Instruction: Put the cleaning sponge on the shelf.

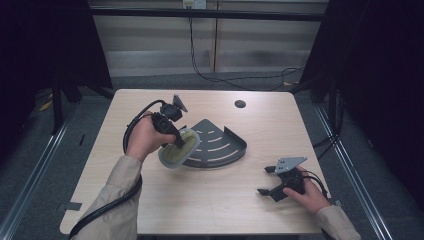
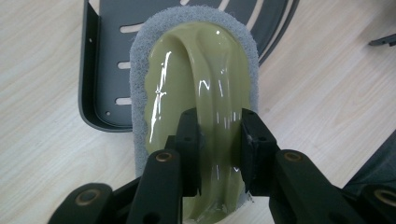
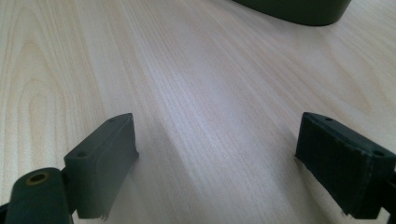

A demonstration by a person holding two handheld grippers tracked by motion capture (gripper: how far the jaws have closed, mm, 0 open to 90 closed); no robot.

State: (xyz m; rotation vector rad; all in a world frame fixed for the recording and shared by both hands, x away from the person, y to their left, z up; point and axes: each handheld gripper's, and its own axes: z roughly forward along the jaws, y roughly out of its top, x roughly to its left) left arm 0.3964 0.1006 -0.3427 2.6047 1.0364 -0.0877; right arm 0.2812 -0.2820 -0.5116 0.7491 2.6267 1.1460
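A scrubber [image 1: 179,148] with a pale green glossy plastic handle [image 2: 196,79] and a grey scouring pad [image 2: 140,84] under it hangs over the left edge of a dark grey corner shelf tray [image 1: 220,145]. My left gripper [image 1: 175,141] is shut on the raised ridge of the handle; its black pads [image 2: 189,140] press both sides of the ridge. My right gripper [image 1: 266,181] rests low at the table's right front, open, with bare wood between its pads [image 3: 100,158].
The tray [image 2: 100,70] has slots and a raised rim, and its curved edge [image 3: 299,11] lies ahead of the right gripper. A round hole [image 1: 240,104] is in the wooden tabletop [image 1: 165,200] at the back. Cables trail from both grippers.
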